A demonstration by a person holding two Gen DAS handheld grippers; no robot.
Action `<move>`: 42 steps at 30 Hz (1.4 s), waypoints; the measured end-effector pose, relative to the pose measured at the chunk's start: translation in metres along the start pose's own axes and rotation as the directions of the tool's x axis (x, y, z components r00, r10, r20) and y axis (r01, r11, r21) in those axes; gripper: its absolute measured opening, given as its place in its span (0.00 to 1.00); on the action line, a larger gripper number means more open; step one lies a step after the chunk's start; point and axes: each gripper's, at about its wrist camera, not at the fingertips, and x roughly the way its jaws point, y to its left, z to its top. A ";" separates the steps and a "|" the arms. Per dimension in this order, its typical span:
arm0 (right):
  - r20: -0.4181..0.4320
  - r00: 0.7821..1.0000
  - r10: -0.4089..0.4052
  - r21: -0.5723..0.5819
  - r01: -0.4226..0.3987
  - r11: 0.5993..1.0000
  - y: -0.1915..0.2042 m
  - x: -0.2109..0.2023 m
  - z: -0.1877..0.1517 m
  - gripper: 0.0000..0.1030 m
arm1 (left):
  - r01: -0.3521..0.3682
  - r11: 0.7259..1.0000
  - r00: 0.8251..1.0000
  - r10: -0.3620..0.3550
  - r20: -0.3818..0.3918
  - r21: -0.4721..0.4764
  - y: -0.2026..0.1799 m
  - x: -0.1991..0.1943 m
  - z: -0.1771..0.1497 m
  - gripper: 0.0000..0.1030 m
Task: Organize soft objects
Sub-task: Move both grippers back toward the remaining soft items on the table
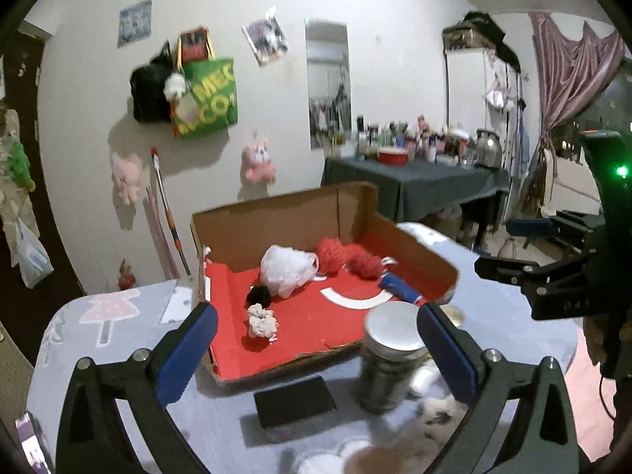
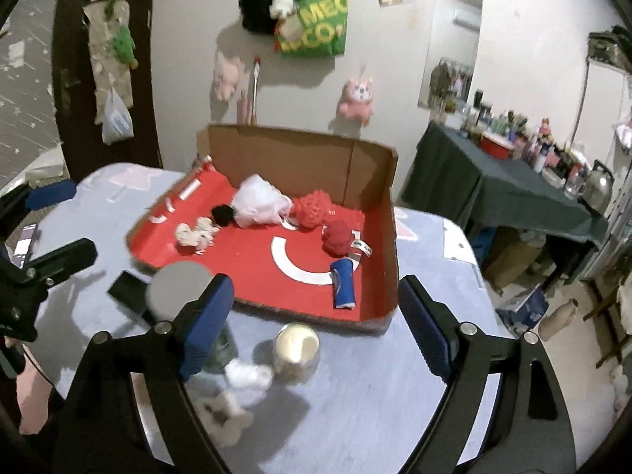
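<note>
A cardboard box with a red floor [image 1: 316, 328] [image 2: 252, 280] stands on the table. Inside lie a white mesh puff [image 1: 288, 270] [image 2: 258, 201], two red puffs [image 1: 330, 254] [image 2: 314, 207], a black puff [image 1: 258, 295] [image 2: 223, 215], a cream scrunchie [image 1: 260, 320] [image 2: 195, 235] and a blue roll [image 1: 399, 287] [image 2: 343, 283]. White soft pieces [image 2: 247, 375] [image 1: 438, 410] lie on the table in front of the box. My left gripper [image 1: 316, 351] is open and empty before the box. My right gripper [image 2: 316, 320] is open and empty above the table's front.
A glass jar with a silver lid [image 1: 389, 359] [image 2: 179, 288], a small round tin [image 2: 296, 347] and a black phone [image 1: 294, 397] [image 2: 128, 286] sit on the pale blue tablecloth [image 1: 118, 331]. A cluttered dark table [image 1: 414, 181] stands behind at the right.
</note>
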 end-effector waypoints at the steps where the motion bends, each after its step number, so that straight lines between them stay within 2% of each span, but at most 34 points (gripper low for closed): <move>1: 0.020 1.000 -0.002 -0.001 0.002 1.000 0.002 -0.008 -0.004 0.86 | -0.004 1.000 1.000 0.004 0.012 -0.007 -0.004 -0.007 -0.004 1.00; 3: 0.071 0.997 -0.009 -0.002 0.009 1.000 0.008 -0.029 -0.013 0.90 | -0.008 1.000 0.999 0.009 0.036 -0.018 -0.011 -0.018 -0.012 1.00; 9: 0.187 0.981 -0.052 0.008 0.051 0.999 0.027 -0.068 -0.045 0.91 | -0.029 0.999 0.993 0.033 0.110 -0.039 -0.029 -0.046 -0.034 1.00; 12: 0.226 0.971 -0.083 0.023 0.080 0.997 0.034 -0.076 -0.062 0.92 | -0.023 0.998 0.992 0.030 0.122 -0.058 -0.034 -0.054 -0.045 1.00; 17: 0.263 0.957 -0.120 0.050 0.111 0.993 0.038 -0.077 -0.085 0.94 | -0.057 0.997 0.988 0.065 0.140 -0.059 -0.042 -0.059 -0.066 1.00; 22: 0.228 0.969 -0.100 0.106 0.077 0.991 0.034 -0.062 -0.105 0.94 | -0.070 0.992 0.990 0.082 0.115 -0.105 -0.039 -0.050 -0.084 1.00; 27: 0.179 0.979 -0.093 0.134 0.070 0.988 0.031 -0.041 -0.122 0.94 | -0.072 0.987 0.996 0.080 0.049 -0.146 -0.033 -0.033 -0.103 1.00; 34: 0.104 0.992 -0.076 0.140 0.062 0.988 0.033 -0.014 -0.139 0.94 | -0.085 0.982 0.996 0.079 -0.041 -0.167 -0.026 -0.013 -0.126 1.00; 42: 0.038 0.998 -0.042 0.155 0.036 0.987 0.030 0.005 -0.146 0.94 | -0.089 0.980 0.992 0.072 -0.102 -0.175 -0.021 -0.002 -0.135 1.00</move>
